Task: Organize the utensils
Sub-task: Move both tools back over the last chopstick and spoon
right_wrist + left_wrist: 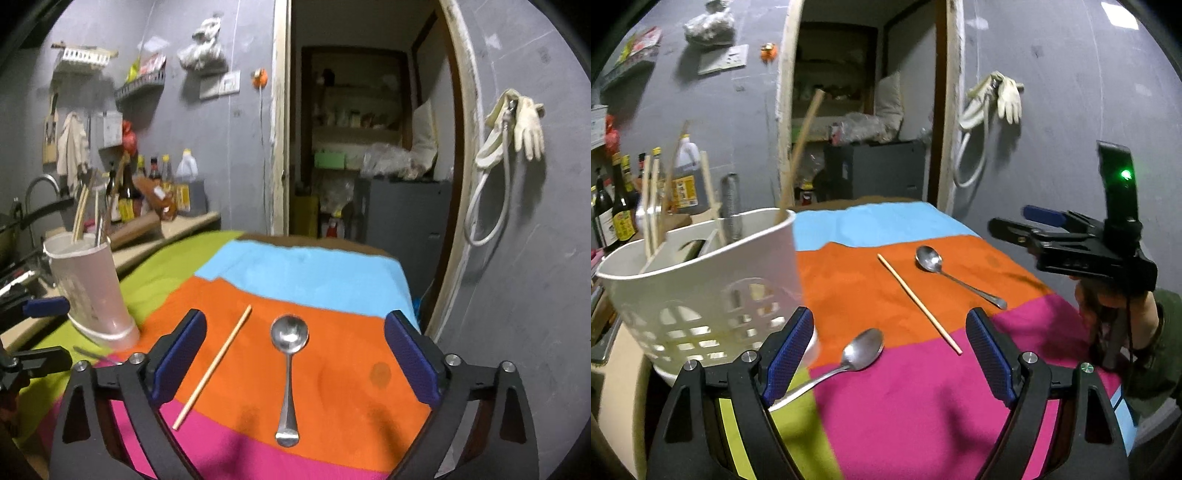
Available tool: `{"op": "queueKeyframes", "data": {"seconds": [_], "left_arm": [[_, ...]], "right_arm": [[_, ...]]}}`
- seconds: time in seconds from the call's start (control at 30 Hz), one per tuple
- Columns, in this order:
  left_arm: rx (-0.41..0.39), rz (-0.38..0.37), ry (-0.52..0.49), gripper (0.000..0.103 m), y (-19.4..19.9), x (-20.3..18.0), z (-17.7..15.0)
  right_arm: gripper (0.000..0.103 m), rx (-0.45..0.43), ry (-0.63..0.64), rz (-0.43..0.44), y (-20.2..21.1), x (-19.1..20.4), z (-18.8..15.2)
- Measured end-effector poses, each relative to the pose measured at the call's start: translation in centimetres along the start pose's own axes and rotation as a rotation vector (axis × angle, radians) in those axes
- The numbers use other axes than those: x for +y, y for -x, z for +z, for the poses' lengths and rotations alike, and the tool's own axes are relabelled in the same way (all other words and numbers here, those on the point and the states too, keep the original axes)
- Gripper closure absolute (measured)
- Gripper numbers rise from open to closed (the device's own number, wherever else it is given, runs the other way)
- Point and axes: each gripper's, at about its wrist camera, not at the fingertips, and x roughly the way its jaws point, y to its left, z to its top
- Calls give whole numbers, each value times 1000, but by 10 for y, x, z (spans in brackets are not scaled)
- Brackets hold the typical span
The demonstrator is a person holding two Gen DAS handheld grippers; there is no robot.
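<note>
Utensils still lie loose on the striped cloth [332, 280], so we judge the sorting is only partly done. One spoon [289, 354] rests on the orange band with its handle pointing toward our right gripper [295, 354], which hovers above it with fingers wide and empty; this line-up should make a grasp along the handle easy. A single chopstick [214, 365] lies just beside the spoon, apart from it. A second spoon [849, 360] lies between the wide, empty fingers of our left gripper [894, 354], near the white holder [701, 280]. The holder stands at the cloth's left edge and already keeps chopsticks upright, so it is probably the destination.
</note>
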Motion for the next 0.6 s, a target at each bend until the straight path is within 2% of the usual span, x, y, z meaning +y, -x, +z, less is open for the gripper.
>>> {"op": "queueKeyframes", "data": {"seconds": [0.17, 0.23, 0.4, 0.6], "left_arm": [[55, -12, 25, 24, -29, -7, 10], [71, -12, 37, 28, -37, -8, 14], [147, 5, 84, 49, -69, -7, 26], [221, -8, 158, 58, -107, 5, 42]], "right_arm": [[24, 115, 12, 32, -25, -5, -5], [27, 177, 1, 55, -37, -10, -7], [31, 296, -9, 81, -60, -17, -16], [35, 389, -1, 110, -78, -21, -21]]}}
